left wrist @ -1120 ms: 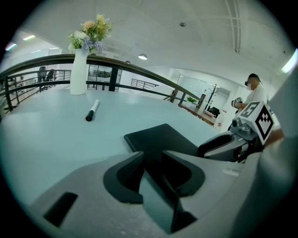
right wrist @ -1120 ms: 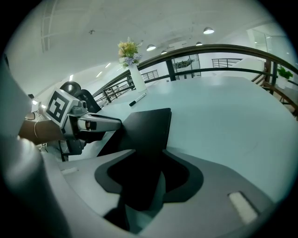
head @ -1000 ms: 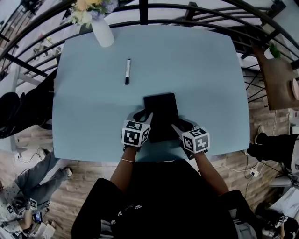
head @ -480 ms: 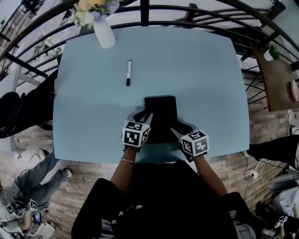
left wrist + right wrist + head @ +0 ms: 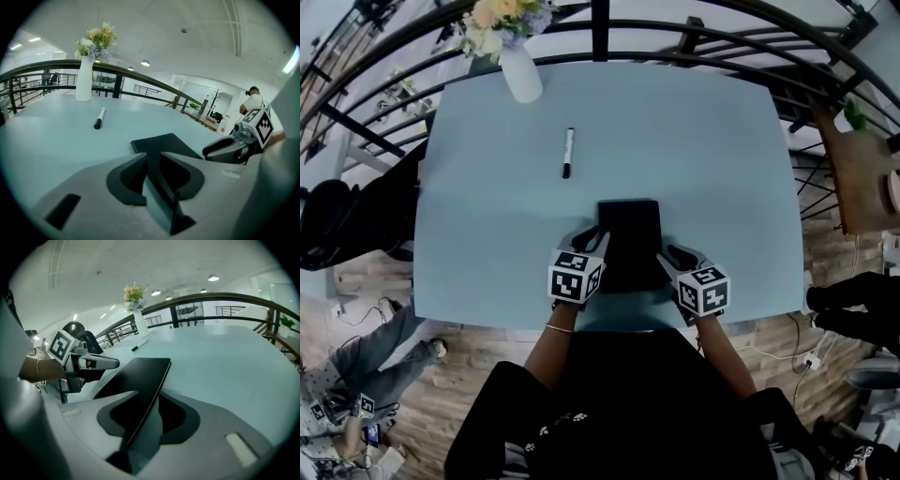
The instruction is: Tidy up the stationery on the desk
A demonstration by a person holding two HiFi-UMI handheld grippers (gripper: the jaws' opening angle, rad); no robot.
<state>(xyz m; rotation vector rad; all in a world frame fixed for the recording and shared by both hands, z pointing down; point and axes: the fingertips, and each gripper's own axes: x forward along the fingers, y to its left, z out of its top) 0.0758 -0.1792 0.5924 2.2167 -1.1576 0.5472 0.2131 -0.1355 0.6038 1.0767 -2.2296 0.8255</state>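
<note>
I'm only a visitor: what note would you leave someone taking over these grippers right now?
Left gripper: jaws apart, just been closing, straddling the black notebook's left edge; no firm grip seen.
Right gripper: same, on its right edge.
Marker lies loose beyond it; vase stands far left.
Done: nothing visibly put away yet.
Left: notebook, then marker.
</note>
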